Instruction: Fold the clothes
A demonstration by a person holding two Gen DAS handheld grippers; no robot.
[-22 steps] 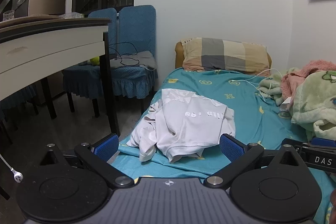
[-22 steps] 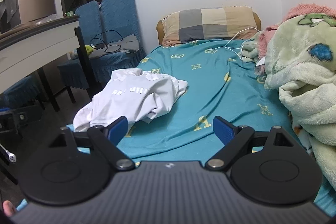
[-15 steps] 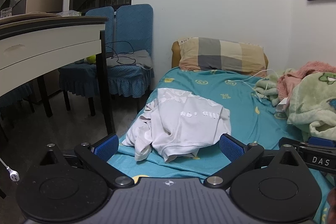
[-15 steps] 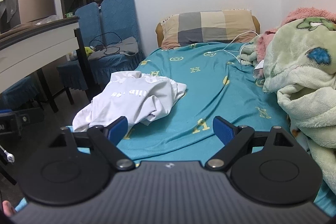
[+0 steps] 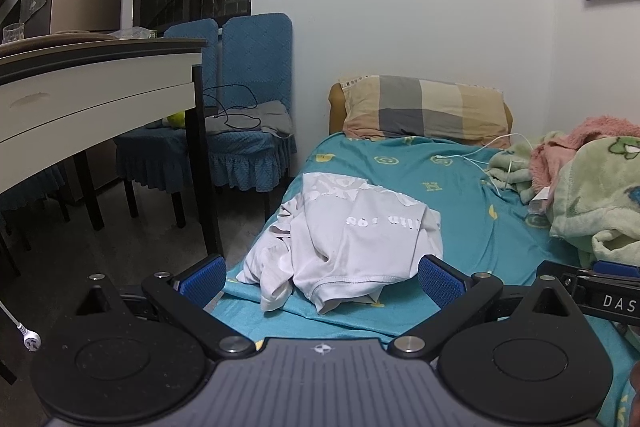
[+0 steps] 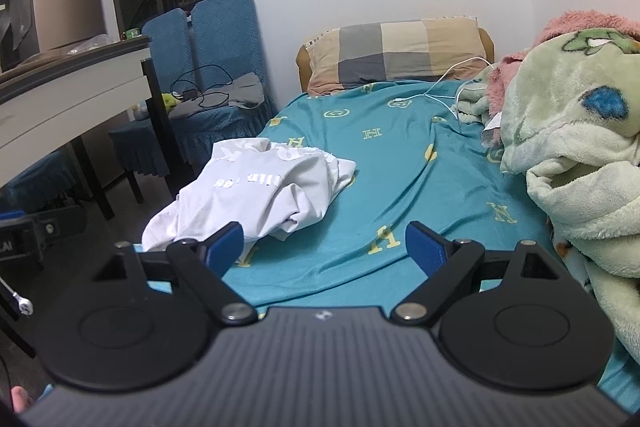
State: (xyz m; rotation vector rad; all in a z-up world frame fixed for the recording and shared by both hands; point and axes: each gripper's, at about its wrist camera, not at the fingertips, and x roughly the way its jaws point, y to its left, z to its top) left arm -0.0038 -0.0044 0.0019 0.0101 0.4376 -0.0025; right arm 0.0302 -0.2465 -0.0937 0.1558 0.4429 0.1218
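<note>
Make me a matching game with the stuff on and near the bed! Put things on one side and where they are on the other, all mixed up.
Things:
1. white T-shirt
2. checked pillow
3. green blanket
4. black cable

Places:
A. on the blue chair's seat
B. at the head of the bed, against the wall
C. crumpled near the bed's edge on the table side
D. piled on the side of the bed away from the table

Pairs: 1-C, 2-B, 3-D, 4-A

Each handheld claw (image 5: pixel 322 277) (image 6: pixel 324 247) pairs black arms and round pivot discs with ribbed blue fingertips (image 5: pixel 440 279), silver screws and a grey ridged body.
</note>
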